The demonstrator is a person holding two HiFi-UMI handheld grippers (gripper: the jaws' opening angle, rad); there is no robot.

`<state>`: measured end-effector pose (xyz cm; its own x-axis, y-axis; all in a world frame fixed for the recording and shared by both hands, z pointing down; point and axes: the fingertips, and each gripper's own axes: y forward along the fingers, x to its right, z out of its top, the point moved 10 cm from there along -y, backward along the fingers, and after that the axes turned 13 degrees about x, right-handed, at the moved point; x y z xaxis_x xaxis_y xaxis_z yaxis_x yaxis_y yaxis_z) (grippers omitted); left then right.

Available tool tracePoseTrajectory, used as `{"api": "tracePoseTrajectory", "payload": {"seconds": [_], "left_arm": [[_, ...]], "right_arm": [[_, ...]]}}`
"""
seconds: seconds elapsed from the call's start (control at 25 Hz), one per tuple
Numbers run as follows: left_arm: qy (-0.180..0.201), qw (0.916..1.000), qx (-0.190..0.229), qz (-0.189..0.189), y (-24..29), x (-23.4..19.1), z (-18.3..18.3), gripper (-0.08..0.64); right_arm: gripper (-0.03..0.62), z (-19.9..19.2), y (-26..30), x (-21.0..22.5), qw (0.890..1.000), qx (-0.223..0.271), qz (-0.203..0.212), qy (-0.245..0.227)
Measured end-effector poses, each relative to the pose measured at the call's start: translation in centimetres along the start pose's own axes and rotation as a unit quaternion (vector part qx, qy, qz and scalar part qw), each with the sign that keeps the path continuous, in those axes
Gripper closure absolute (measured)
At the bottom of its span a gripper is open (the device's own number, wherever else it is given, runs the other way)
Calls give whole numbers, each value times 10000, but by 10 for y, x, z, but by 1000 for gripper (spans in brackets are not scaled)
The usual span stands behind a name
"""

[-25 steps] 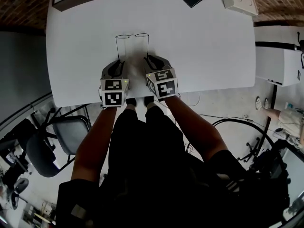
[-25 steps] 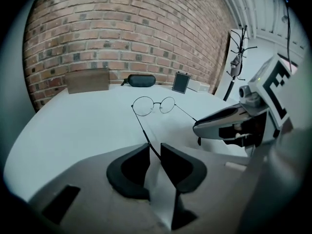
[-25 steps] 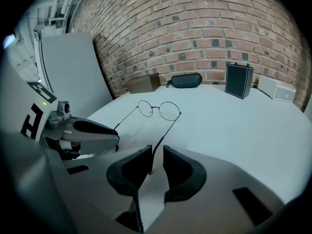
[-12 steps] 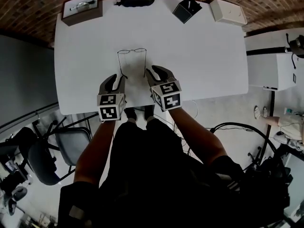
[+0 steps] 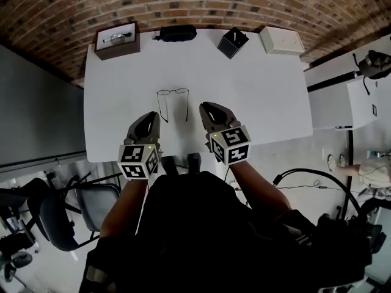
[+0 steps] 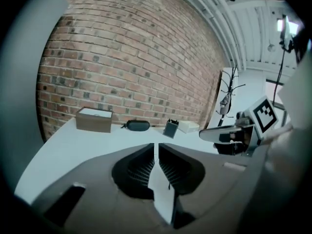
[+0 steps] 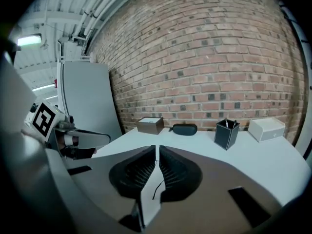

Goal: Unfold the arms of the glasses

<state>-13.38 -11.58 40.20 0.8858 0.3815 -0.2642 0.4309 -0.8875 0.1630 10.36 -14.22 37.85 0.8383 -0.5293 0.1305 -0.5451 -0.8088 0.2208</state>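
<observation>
Up over the near edge of the table at frame centre, the left gripper and right gripper are both empty, jaws just closing to a thin slit, with the glasses lying just beyond them, arms unfolded.

Lab-like workroom: brick wall, white table, office chair.

box contents too small, shoes half hidden
</observation>
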Motion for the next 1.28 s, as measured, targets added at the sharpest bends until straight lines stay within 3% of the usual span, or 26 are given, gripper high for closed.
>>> {"api": "tracePoseTrajectory", "payload": {"seconds": [0.36, 0.48, 0.88, 1.28], "left_arm": [[356, 9975, 587, -193, -28, 33, 61, 548], [230, 9968, 742, -183, -36, 43, 72, 549], [480, 9873, 1512, -100, -55, 57, 111, 549], [591, 9865, 1527, 50, -58, 63, 114, 549]], "right_arm": [[569, 50, -37, -13, 9974, 638, 172, -286], [571, 65, -45, -19, 9953, 866, 259, -344], [583, 92, -60, -22, 9924, 1111, 175, -502], [583, 106, -65, -26, 9893, 1343, 188, -533]]}}
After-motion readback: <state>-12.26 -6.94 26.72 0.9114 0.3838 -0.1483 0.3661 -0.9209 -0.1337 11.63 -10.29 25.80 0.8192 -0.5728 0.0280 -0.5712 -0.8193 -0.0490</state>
